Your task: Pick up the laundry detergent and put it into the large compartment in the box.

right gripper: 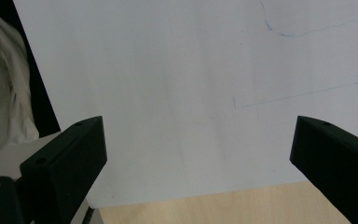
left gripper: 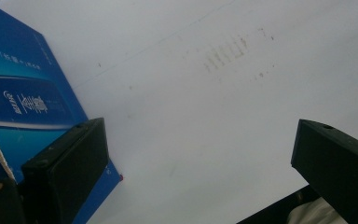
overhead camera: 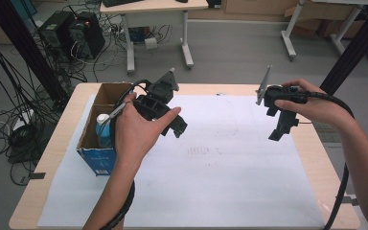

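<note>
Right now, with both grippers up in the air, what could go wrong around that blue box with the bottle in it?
The left gripper, open and empty, hovers right beside the cardboard box; a careless swing could shove or tip it. The bottle sits deep inside, so the box walls may block a clean grasp. The right gripper trails a cable that could drag over the white paper.
</note>
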`<state>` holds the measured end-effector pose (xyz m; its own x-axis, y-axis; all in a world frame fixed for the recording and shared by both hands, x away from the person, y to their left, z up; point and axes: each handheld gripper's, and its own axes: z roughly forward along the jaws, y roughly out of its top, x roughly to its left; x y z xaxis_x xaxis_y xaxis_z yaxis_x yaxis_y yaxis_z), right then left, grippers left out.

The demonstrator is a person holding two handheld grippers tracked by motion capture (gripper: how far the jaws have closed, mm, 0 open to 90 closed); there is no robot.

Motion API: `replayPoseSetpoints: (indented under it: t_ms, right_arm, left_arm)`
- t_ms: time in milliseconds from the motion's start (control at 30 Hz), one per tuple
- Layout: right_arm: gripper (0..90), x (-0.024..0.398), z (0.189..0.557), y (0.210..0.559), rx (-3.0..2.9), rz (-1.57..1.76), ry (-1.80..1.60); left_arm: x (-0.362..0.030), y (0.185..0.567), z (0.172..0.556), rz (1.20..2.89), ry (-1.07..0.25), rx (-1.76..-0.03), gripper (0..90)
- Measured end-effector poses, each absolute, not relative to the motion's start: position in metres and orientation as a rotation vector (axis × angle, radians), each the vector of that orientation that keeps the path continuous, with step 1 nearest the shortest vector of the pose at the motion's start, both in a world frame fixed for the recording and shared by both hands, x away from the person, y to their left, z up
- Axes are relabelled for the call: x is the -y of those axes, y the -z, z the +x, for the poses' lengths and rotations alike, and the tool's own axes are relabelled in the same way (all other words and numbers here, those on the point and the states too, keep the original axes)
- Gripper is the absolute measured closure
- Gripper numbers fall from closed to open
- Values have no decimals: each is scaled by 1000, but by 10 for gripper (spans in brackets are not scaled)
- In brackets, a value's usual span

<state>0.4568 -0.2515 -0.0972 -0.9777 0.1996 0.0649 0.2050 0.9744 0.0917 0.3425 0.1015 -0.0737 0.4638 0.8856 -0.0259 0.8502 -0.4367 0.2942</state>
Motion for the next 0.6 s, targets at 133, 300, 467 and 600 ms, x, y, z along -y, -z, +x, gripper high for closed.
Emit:
replayPoseSetpoints:
  t_ms: [133,300,467,600]
  right_arm:
    - [36,253,457,96,3067,-315,155]
    - [36,254,457,96,3066,-321,154]
    - [36,254,456,96,3071,-311,159]
    - [36,252,455,95,3072,-311,152]
  left_arm:
    - [-100,74,342,2454,-195,-1482,43]
    - [-100,76,343,2451,-190,-1488,43]
    - [-102,79,342,2447,-179,-1494,43]
    - [-103,79,340,2444,-184,-1494,43]
